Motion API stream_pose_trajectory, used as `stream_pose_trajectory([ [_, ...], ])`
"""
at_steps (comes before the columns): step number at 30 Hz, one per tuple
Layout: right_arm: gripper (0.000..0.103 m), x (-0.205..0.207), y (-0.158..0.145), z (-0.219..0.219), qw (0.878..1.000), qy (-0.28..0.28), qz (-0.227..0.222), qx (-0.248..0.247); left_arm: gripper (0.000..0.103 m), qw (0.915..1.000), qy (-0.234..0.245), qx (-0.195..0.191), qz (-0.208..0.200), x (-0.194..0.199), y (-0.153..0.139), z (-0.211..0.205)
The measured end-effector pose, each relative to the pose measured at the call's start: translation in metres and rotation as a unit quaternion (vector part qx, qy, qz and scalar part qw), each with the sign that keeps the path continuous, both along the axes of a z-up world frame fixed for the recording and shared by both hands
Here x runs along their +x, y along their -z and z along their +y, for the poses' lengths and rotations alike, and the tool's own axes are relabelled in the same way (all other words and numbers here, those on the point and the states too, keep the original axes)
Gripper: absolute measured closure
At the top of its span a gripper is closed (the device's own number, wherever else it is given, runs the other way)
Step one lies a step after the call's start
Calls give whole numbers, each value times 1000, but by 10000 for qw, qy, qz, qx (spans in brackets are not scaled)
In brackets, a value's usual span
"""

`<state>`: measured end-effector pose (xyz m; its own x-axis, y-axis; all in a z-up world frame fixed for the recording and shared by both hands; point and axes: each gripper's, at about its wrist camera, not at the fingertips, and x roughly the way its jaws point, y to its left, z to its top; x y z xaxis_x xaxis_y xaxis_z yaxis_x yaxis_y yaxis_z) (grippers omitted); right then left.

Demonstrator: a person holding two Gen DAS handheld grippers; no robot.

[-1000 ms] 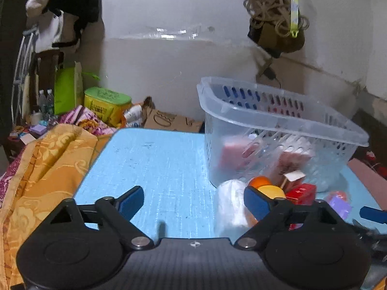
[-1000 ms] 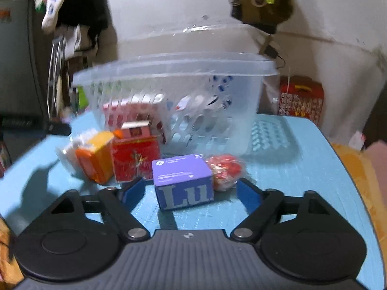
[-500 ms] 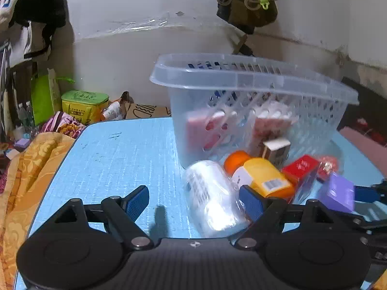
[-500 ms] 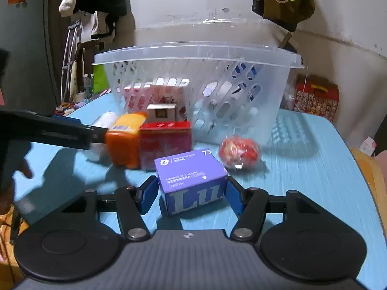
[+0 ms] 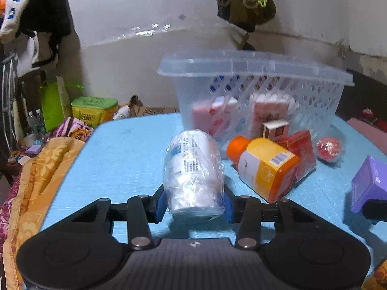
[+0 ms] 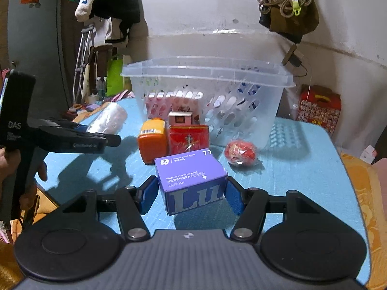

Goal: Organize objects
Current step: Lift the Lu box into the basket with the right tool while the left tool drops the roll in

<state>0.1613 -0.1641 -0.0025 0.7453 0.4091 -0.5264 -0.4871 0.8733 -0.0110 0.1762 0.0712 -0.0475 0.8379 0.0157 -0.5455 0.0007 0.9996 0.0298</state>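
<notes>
On the blue table lies a white bottle in clear wrap. My left gripper is closing on its near end, and both blue pads touch the wrap. My right gripper is shut on a purple box and holds it a little above the table. A clear slotted basket stands behind with pink packs inside. In front of it lie an orange-capped yellow bottle, a red box, a small brown box and a red wrapped ball.
An orange patterned cloth hangs over the table's left edge. Behind it on the floor are a green-lidded yellow tub and other clutter. A red gift box stands beyond the table's right corner. A person's hand holds the left gripper's handle.
My left gripper moved onto the wrapped bottle and its jaws narrowed from wide apart onto it. My right gripper narrowed onto the purple box and raised it slightly.
</notes>
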Motion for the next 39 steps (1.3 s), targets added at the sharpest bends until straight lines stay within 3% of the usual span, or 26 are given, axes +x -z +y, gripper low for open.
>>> stream_pose_trajectory([
  [11, 40, -5, -7, -24, 9994, 151, 5, 327, 55, 9984, 328, 47, -454, -44, -21, -14],
  [17, 40, -16, -13, -38, 9982, 304, -217, 478, 55, 9960, 488, -4, -744, -63, -38, -22],
  [33, 40, -12, -21, -61, 9949, 314, -562, 773, 55, 9926, 574, -197, -1055, -60, -53, -17],
  [39, 40, -5, -28, -73, 9918, 301, -529, 1123, 55, 9912, 545, -393, -1142, -56, -59, -7],
])
